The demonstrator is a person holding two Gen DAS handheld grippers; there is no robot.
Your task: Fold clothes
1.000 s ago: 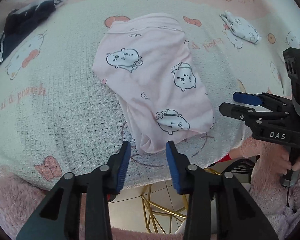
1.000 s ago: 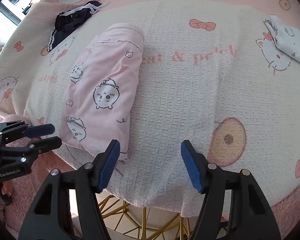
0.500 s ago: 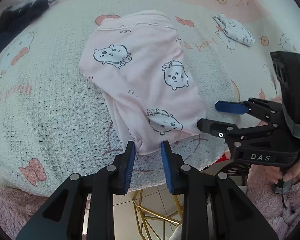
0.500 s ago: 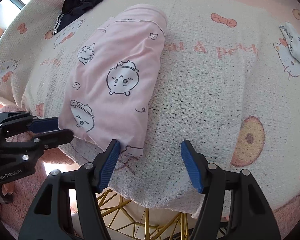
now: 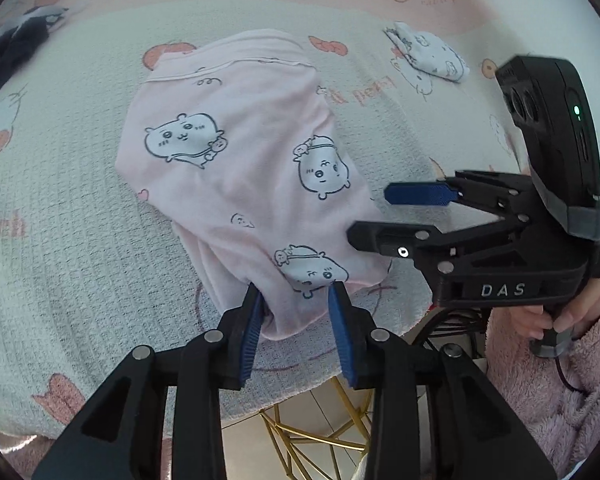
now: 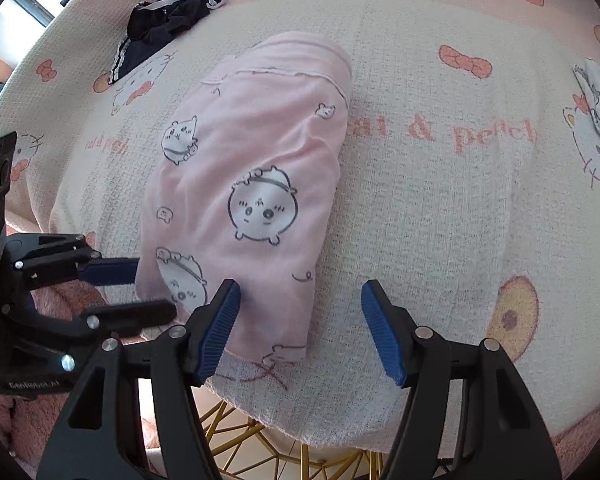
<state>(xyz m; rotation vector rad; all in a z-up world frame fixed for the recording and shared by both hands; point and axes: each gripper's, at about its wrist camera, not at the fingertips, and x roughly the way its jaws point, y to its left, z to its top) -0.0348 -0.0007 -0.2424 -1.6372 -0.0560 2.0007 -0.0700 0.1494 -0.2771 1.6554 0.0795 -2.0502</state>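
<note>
A pink garment (image 5: 240,168) printed with cartoon animals lies folded lengthwise on the blanket-covered table, also in the right wrist view (image 6: 260,184). My left gripper (image 5: 296,308) has its jaws opening, and the garment's near left corner sits between them without being pinched. From the right wrist view, the left gripper (image 6: 152,292) meets the cloth's left edge. My right gripper (image 6: 300,296) stands open over the near right corner, its left pad above the cloth. In the left wrist view, the right gripper (image 5: 370,216) is at the garment's right edge.
A dark navy garment (image 6: 168,24) lies bunched at the far left, and a small white printed cloth (image 5: 428,56) at the far right. The cat-print blanket (image 5: 60,220) hangs over the near table edge above gold wire legs (image 5: 300,432). A hand in a fluffy pink sleeve (image 5: 560,312) holds the right gripper.
Both grippers have closed in on the garment's near edge. The left jaws first narrowed, then widened around the near corner. The right gripper has slid left until it stands over the cloth.
</note>
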